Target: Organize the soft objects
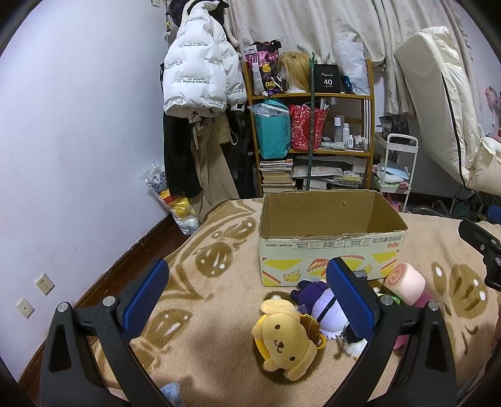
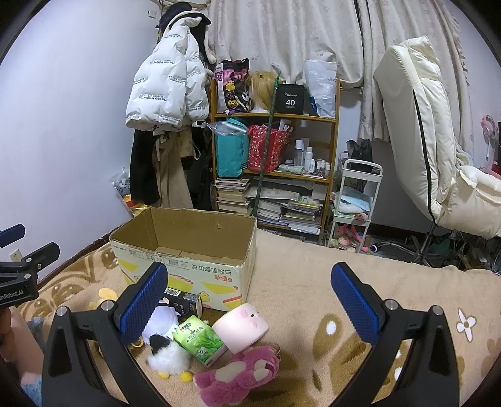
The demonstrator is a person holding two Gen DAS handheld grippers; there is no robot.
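- A cluttered bedroom: a pale wall, floral curtains [image 1: 313,28], a white puffer jacket [image 1: 200,62] hanging on a rack, a wooden shelf unit [image 2: 275,150] packed with bags, bottles and stacked books, and a cream padded chair [image 2: 419,131] on the far side.
- A beige blanket [image 1: 219,281] with brown patterns covers the bed and carries everything below.
- An open cardboard box [image 1: 328,238] stands upright on the blanket, beyond the toys; what shows of its inside looks bare.
- The left gripper [image 1: 247,297] hangs above the blanket with its blue pads spread wide, gripping nothing.
- The right gripper [image 2: 247,300] is likewise spread wide and holds nothing, above the toy pile.
- A yellow dog plush [image 1: 286,341] lies face-up in front of the box, in the left wrist view.
- A dark pink bear plush [image 2: 241,375] lies nearest the right camera.
- A purple-and-white plush [image 1: 322,305] lies just beside the yellow dog.
- A pink cylinder-shaped plush [image 2: 241,328] with a pig face lies just beside the bear.
- A green drink carton [image 2: 198,339] lies touching the cylinder plush.
- A small black-and-white fluffy bird plush [image 2: 167,355] with yellow feet lies just beside the carton.
- A black carton [image 2: 184,300] lies against the box front.
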